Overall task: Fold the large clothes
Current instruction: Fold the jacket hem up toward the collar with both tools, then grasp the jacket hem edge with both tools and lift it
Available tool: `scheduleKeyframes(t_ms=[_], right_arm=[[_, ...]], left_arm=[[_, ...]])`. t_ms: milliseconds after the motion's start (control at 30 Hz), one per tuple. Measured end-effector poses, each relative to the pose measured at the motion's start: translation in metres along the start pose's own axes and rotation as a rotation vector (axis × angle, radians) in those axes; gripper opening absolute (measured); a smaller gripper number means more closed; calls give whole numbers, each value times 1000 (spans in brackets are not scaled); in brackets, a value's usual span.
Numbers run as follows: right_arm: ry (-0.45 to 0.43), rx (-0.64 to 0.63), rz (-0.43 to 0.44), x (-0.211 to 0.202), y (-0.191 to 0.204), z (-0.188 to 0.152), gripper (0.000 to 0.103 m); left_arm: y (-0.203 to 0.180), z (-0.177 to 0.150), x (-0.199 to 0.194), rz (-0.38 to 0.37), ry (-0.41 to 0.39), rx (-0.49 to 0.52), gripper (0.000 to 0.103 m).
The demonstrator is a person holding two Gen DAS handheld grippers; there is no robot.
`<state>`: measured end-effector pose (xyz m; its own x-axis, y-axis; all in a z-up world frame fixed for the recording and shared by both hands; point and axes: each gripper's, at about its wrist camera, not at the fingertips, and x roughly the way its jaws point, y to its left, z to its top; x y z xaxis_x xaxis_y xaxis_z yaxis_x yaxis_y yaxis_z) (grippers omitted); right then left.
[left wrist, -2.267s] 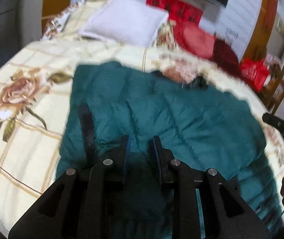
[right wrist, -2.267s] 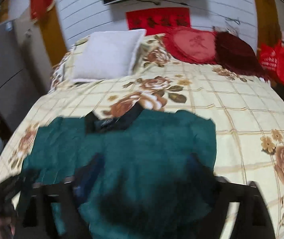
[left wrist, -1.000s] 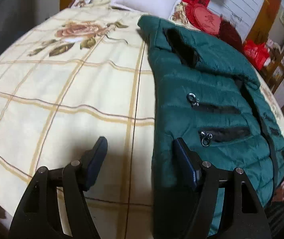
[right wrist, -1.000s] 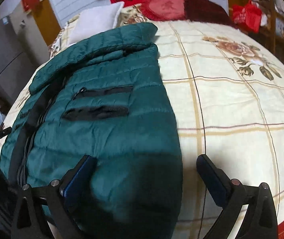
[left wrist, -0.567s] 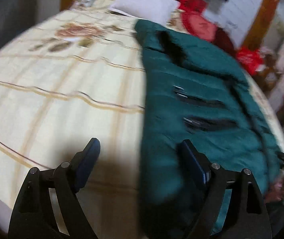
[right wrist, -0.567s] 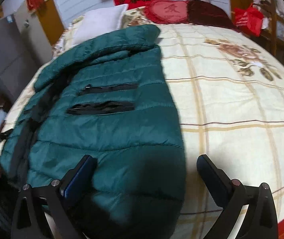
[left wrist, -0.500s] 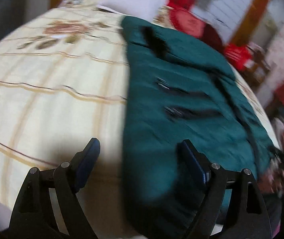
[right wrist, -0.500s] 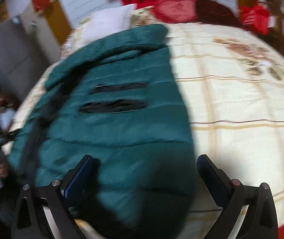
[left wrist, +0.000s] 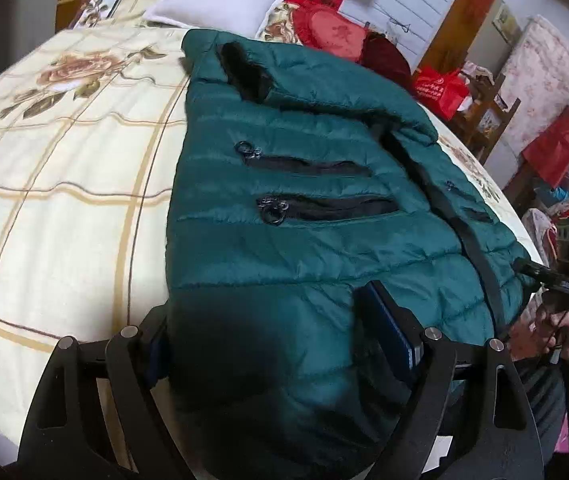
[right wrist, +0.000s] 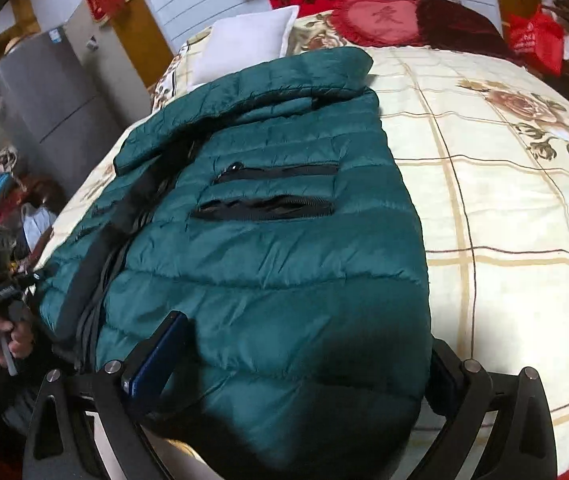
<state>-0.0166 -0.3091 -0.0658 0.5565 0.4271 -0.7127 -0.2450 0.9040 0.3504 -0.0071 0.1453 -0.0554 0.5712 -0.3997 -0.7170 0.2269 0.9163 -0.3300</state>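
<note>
Jacket (left wrist: 316,248) quilted, slight sheen, probably nylon; bedspread (left wrist: 64,184) matt cloth.

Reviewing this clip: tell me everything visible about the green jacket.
The green jacket is a dark teal quilted puffer of shiny fabric. It lies front up and spread lengthwise on the floral bedspread, collar toward the pillows. Two black zipped pockets with ring pulls cross each chest panel, and a dark front zipper strip runs down the middle. Its hem hangs at the bed's near edge, between the open jaws of the left gripper and the right gripper.
</note>
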Motion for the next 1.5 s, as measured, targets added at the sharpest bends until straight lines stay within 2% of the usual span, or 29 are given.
scheduleKeyframes(t_ms=[67,100,200,300,367,467,500,533,567,633,700,867,933,1100,1167,1233,1267,1333,1500], right_arm=[[6,4,109,0,1,0,103],[9,-4,137,-1,3,-1,103],[15,-17,158,-3,0,-5,103],[3,11,189,-4,-7,-6,103],[-7,20,185,-1,-10,-2,103],[-22,-7,127,4,-6,4,103],[-24,-17,106,6,-4,7,103],[-25,-20,95,8,-3,9,102],[-27,-20,92,8,-2,9,99],[-25,-18,92,6,-3,9,70],[-23,0,93,3,-9,7,57],[-21,-6,101,-4,-13,-2,56],[-21,-8,105,-6,-14,-3,56],[-17,-22,138,-8,-14,-6,56],[-15,-31,133,-8,-12,-6,51],[-11,-45,128,-6,-10,-5,41],[-13,-59,120,-5,-8,-5,38],[-35,-86,122,-9,-2,-4,27],[-136,-93,138,-37,14,-5,24]], left_arm=[[-6,-2,-4,-32,3,27,84],[-11,-4,-8,-51,3,53,84],[-14,-8,-13,-100,16,76,84],[-10,-4,-7,-63,11,68,84],[-4,3,0,-74,19,27,84],[-3,7,6,-78,20,6,84],[-5,6,4,-74,9,12,80],[-8,5,1,-59,-11,30,70],[-9,5,0,-41,-19,42,65],[-5,2,-1,5,-27,43,43],[5,0,-2,-9,-20,7,42],[7,-7,-4,-8,2,9,44],[6,-10,-7,-22,14,10,50],[7,-9,-7,-32,10,12,50],[7,-8,-8,-29,0,19,33],[8,-6,-10,-27,-18,11,18],[11,-5,-12,-32,-27,-4,16],[11,-2,-19,-21,-61,-9,13],[20,3,-40,-22,-109,-65,13]])
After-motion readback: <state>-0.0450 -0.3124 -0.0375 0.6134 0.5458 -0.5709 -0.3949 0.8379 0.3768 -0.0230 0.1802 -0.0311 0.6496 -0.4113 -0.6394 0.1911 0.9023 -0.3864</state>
